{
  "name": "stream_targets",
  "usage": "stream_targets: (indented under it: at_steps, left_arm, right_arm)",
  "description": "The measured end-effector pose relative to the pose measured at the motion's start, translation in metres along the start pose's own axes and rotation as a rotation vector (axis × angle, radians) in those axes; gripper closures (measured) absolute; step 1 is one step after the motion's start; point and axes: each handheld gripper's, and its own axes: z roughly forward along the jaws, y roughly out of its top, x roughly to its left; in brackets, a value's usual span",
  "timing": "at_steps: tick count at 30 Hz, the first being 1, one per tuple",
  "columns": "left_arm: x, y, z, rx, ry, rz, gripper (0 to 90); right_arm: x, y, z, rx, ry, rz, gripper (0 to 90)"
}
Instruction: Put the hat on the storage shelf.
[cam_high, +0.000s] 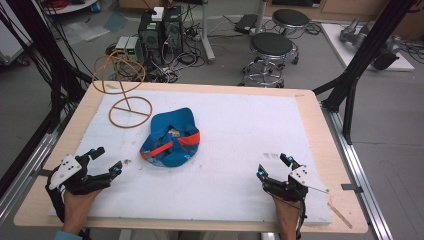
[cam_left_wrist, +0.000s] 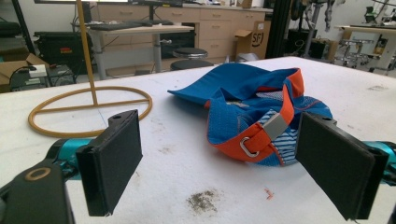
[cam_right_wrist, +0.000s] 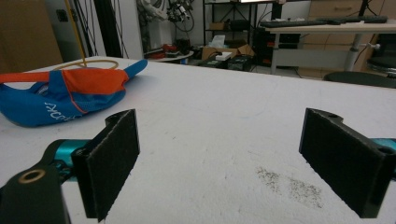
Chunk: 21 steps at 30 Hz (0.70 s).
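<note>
**Blue cap waits between two open claws**

Blue and orange, the cap (cam_high: 170, 138) lies upside down near the middle of the white-covered tabletop (cam_high: 240, 130), its hollow facing up and its orange strap with a metal buckle turned toward the person's left. That leaves the strap and rim exposed, which looks like the easiest place to take hold.

The left claw (cam_high: 109, 161) rests low at the near left corner, jaws spread wide and holding nothing; in the left gripper view the cap sits just ahead, framed between the two black pads. The right claw (cam_high: 273, 167) sits at the near right, also spread wide and empty, well apart from the cap, which shows off to one side in the right gripper view.

Behind the cap stands a tan wire hat stand (cam_high: 123, 90), its ring base flat on the tabletop and a looped head on top, probably where the cap belongs, though that is a guess. Nothing lies between the left claw and the cap apart from a few dark smudges on the cover. Stools and computer boxes stand on the floor beyond.
</note>
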Motion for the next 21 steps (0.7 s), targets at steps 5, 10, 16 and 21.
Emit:
stream_targets:
  at_steps: [5, 10, 16, 21]
  left_arm:
    - [-0.001, 0.001, 0.001, 0.015, 0.0, 0.01, 15.2]
    - [0.001, 0.012, 0.006, 0.062, -0.026, 0.026, 14.9]
    - [-0.003, 0.05, 0.02, 0.118, -0.143, 0.084, 14.9]
    - [-0.007, 0.08, 0.036, 0.146, -0.209, 0.117, 15.0]
  right_arm:
    - [0.0, 0.0, 0.001, 0.005, -0.002, -0.003, 11.2]
    - [0.0, 0.0, 0.001, 0.006, -0.002, -0.004, 11.2]
    - [0.0, 0.0, 0.001, 0.005, -0.001, -0.005, 11.2]
    - [0.0, 0.0, 0.0, 0.009, 0.0, 0.004, 11.2]
